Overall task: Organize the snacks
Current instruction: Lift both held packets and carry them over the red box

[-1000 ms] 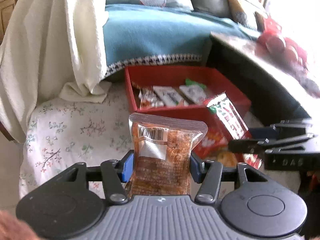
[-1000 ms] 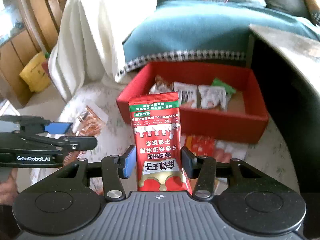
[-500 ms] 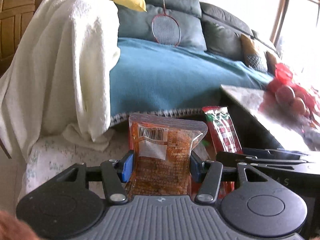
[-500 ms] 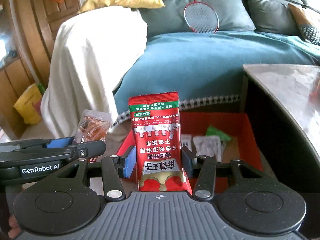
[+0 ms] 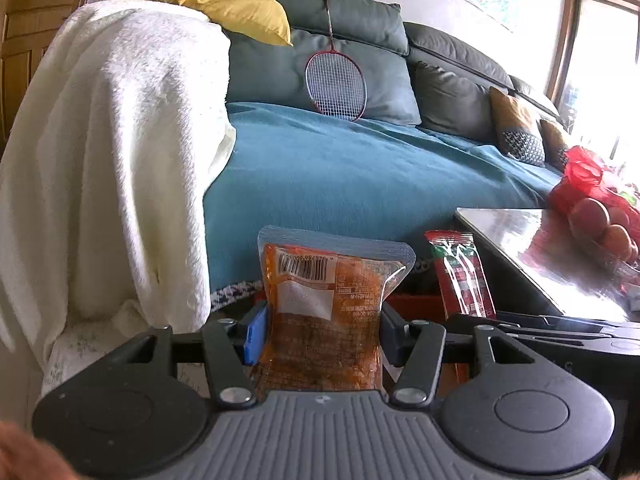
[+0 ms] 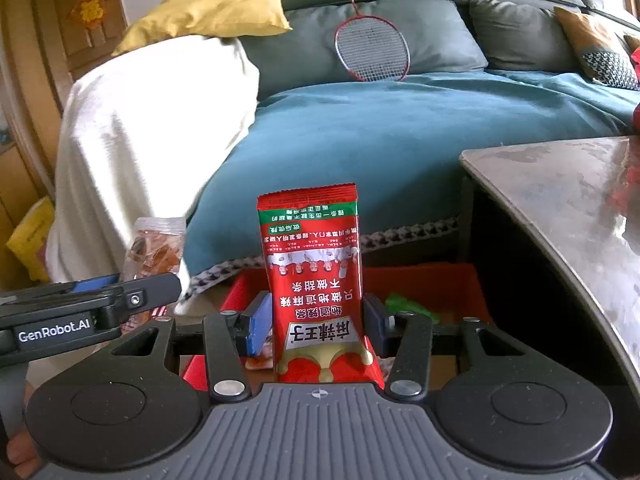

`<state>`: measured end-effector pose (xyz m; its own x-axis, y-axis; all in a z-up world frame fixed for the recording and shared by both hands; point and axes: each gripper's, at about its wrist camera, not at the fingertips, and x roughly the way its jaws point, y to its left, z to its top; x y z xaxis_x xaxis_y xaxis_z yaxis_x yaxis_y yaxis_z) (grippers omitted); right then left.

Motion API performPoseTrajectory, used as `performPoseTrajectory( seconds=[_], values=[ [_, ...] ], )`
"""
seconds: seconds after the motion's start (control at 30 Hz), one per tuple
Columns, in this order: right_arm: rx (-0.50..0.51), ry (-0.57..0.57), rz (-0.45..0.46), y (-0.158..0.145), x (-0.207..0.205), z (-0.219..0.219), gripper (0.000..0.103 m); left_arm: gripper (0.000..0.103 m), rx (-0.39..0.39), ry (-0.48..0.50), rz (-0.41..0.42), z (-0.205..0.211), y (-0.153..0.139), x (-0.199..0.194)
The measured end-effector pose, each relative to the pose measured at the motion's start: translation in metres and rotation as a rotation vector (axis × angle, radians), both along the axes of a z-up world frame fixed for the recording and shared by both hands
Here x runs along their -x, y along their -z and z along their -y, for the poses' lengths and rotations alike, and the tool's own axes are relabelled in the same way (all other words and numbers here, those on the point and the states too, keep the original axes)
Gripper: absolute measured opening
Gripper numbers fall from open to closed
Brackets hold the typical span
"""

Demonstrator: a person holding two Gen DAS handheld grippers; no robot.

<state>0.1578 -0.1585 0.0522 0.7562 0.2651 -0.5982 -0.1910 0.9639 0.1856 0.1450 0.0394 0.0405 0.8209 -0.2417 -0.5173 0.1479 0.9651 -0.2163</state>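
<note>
The left tool [image 5: 322,334] is clenched on a clear crinkly plastic packet of orange-brown snack [image 5: 326,312], held upright with its barcode end on top; the right tool [image 6: 314,322] grips a glossy red foil sachet with a green band [image 6: 316,280], long axis vertical; the shallow red cardboard tray [image 6: 420,280] lies ahead of and below both tools, nearer the right one, so each packet probably needs carrying forward and down; both wrappers look thin, slippery, easily crushed.

Home living room — grey sofa [image 5: 440,76], teal throw [image 5: 340,168], badminton racket [image 5: 336,84], coffee table [image 6: 568,200].
</note>
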Motion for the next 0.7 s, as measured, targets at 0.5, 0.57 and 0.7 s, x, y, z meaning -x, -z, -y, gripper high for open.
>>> performPoseTrajectory(
  seconds=[0.5, 0.57, 0.7],
  values=[
    [0.082, 0.043, 0.004, 0.013, -0.039, 0.009, 0.057, 0.049, -0.036, -0.014, -0.016, 0.013, 0.009, -0.034],
    [0.081, 0.047, -0.003, 0.016, -0.043, 0.011, 0.057, 0.049, -0.039, -0.015, -0.019, 0.015, 0.010, -0.036],
    [0.092, 0.049, -0.019, 0.022, -0.048, 0.012, 0.057, 0.049, -0.047, -0.012, -0.033, 0.019, 0.014, -0.041]
  ],
)
